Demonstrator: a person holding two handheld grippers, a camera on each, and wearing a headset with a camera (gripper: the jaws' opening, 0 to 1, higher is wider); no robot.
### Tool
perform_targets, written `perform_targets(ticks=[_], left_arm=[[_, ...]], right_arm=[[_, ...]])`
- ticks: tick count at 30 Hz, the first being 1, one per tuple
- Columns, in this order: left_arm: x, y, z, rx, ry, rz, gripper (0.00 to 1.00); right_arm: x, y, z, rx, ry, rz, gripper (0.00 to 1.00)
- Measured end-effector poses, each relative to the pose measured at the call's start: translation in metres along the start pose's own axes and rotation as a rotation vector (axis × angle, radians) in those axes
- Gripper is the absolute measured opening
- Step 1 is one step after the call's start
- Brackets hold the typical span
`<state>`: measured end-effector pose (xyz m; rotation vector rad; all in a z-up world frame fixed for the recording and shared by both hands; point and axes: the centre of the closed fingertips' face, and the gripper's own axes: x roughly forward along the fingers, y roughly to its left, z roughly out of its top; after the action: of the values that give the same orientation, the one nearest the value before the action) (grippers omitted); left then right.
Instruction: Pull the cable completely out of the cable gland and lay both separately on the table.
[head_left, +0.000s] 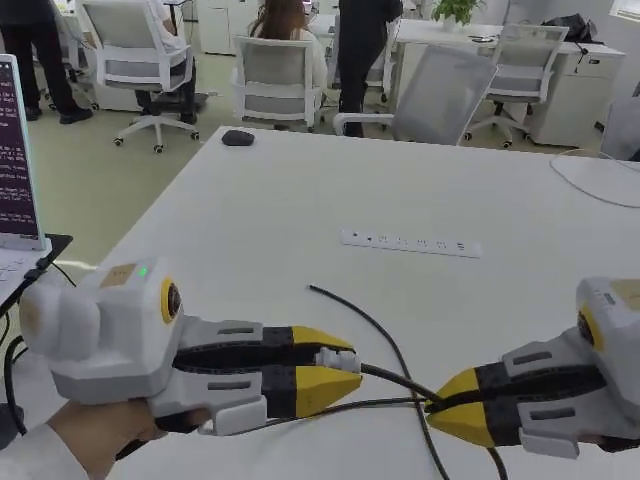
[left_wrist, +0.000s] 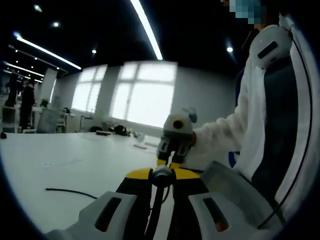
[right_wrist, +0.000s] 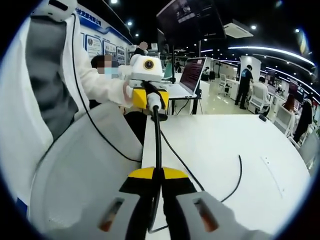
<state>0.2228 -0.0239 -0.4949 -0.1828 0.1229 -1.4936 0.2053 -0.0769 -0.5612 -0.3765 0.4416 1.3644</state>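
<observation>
My left gripper (head_left: 352, 372) is shut on the grey cable gland (head_left: 331, 357), low over the white table (head_left: 250, 230). A black cable (head_left: 392, 376) runs out of the gland to my right gripper (head_left: 433, 405), which is shut on it a short way off. The rest of the cable loops back across the table to its free end (head_left: 312, 288). In the right gripper view the cable (right_wrist: 158, 140) stretches straight from my shut right gripper (right_wrist: 157, 172) to the gland (right_wrist: 154, 102). In the left gripper view the gland (left_wrist: 162, 175) sits between my jaws, facing the right gripper (left_wrist: 172, 159).
A white power strip (head_left: 410, 243) lies mid-table beyond the grippers. A dark mouse (head_left: 237, 138) rests at the far edge, and a laptop (head_left: 15, 170) stands off the table's left side. Office chairs (head_left: 275, 75) and people stand behind the table.
</observation>
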Motion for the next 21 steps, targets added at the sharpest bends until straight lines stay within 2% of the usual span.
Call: perform_targets(ticks=[4,7,10,13,16,18,20,21], left_arm=[[0.003,0.001,-0.003,-0.007,0.013,-0.009,0.16],[0.005,0.003,-0.005,-0.023,0.022,-0.019,0.16],[0.006,0.003,-0.004,-0.037,0.018,-0.025,0.16],[0.009,0.000,-0.003,-0.038,0.018,-0.029,0.16],[0.009,0.000,-0.001,-0.051,0.008,-0.035,0.16],[0.007,0.001,0.004,-0.052,-0.008,-0.029,0.16],[0.007,0.001,0.005,-0.054,-0.013,-0.030,0.16],[0.007,0.000,0.005,-0.054,-0.011,-0.032,0.16]], right_arm=[[0.000,-0.001,-0.015,-0.010,0.053,-0.012,0.02],[-0.003,-0.006,-0.023,-0.005,0.067,-0.028,0.02],[-0.007,-0.007,-0.022,0.021,0.024,-0.037,0.02],[-0.010,-0.010,-0.020,-0.019,0.016,-0.056,0.03],[-0.012,-0.010,-0.015,-0.012,0.005,-0.052,0.03],[-0.013,-0.011,-0.008,0.001,-0.016,-0.061,0.06],[-0.015,-0.012,0.004,0.013,-0.060,-0.076,0.14],[-0.016,-0.011,0.014,0.015,-0.099,-0.072,0.17]])
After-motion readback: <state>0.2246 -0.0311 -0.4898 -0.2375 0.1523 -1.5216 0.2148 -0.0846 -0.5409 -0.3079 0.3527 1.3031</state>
